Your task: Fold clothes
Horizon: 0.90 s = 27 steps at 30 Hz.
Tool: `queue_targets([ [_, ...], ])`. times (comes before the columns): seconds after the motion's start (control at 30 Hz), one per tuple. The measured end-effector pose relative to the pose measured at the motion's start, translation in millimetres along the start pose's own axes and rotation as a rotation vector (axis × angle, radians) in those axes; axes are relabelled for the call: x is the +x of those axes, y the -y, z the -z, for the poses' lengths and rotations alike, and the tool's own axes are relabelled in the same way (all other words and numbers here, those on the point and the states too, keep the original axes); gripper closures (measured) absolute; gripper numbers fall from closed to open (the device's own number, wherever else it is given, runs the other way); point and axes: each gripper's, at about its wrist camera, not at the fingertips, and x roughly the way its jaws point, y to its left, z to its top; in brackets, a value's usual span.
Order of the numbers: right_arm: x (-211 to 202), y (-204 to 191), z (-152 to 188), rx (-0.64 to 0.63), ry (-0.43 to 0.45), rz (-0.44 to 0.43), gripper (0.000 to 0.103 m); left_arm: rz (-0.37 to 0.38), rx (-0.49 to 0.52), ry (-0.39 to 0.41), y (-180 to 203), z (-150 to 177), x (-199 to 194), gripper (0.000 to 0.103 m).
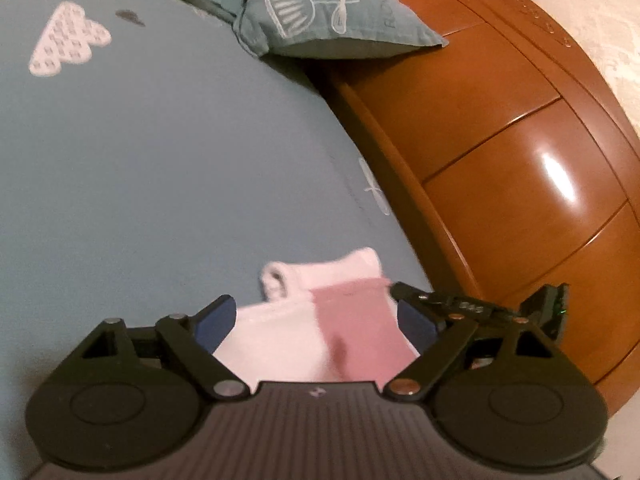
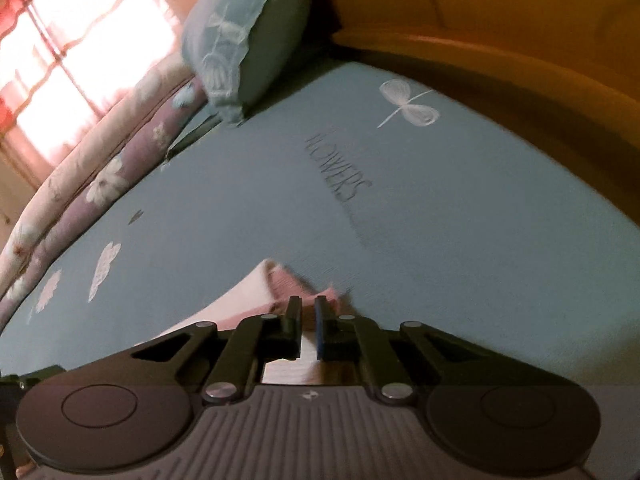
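So I'm working over the bed sheet (image 1: 160,160), a wide blue-grey spread that is giving me a flat surface for folding, with a pillow (image 1: 320,16) lying at its far end against the wooden headboard (image 1: 500,140), and a flowered quilt (image 2: 100,160) bunched along the window side, well clear of my work. Lying on the sheet right under both tools is the small garment (image 1: 320,320), pale pink on one part and darker rose on the other, a loop at its far corner. I'm holding the left gripper (image 1: 316,320) with its jaws standing wide, straddling the cloth without pinching it, I judge so it can pin or catch a fold. The right gripper (image 2: 308,312) I'm keeping nearly closed, jaws clamped on the cloth's rose edge, presumably to carry that edge across
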Motion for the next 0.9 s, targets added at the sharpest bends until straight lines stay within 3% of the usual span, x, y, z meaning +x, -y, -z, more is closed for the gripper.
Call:
queue_targets([
  [0.03, -3.4, 1.5, -1.0, -0.002, 0.009, 0.030, 0.081, -0.019, 0.014, 0.014, 1.7, -1.2, -3.8, 0.017],
  [0.07, -7.7, 1.4, -0.9, -0.020, 0.010, 0.050, 0.080, -0.043, 0.027, 0.031, 4.4, -5.2, -6.2, 0.017],
  [0.23, -41.4, -11.8, 4.6, -0.027, 0.005, -0.069, 0.079, 0.062, 0.027, 0.014, 21.0, -2.5, -17.5, 0.016],
  [0.37, -52.9, -24.8, 21.1, -0.044, -0.097, -0.197, 0.066, 0.118, 0.092, -0.059, 43.4, 20.0, -10.1, 0.016],
  [0.47, -56.4, -15.1, 36.2, -0.038, -0.157, -0.194, 0.065, 0.088, 0.070, -0.064, 34.0, 26.2, -9.8, 0.016],
  [0.57, -67.4, 24.0, 45.2, 0.073, -0.162, -0.163, 0.071, -0.031, 0.041, -0.070, 14.9, 24.7, -7.5, 0.018],
  [0.67, -100.1, 41.2, 44.5, 0.126, -0.092, -0.071, 0.064, 0.013, -0.021, -0.060, 13.7, 24.3, -23.7, 0.018],
  [0.8, -133.7, 29.1, 57.7, 0.147, -0.079, -0.231, 0.060, 0.119, -0.022, -0.091, 39.6, 39.9, -38.3, 0.015],
  [0.9, -140.6, 14.5, 83.3, 0.096, -0.129, -0.234, 0.056, 0.156, 0.006, -0.188, 65.0, 66.1, -31.6, 0.015],
])
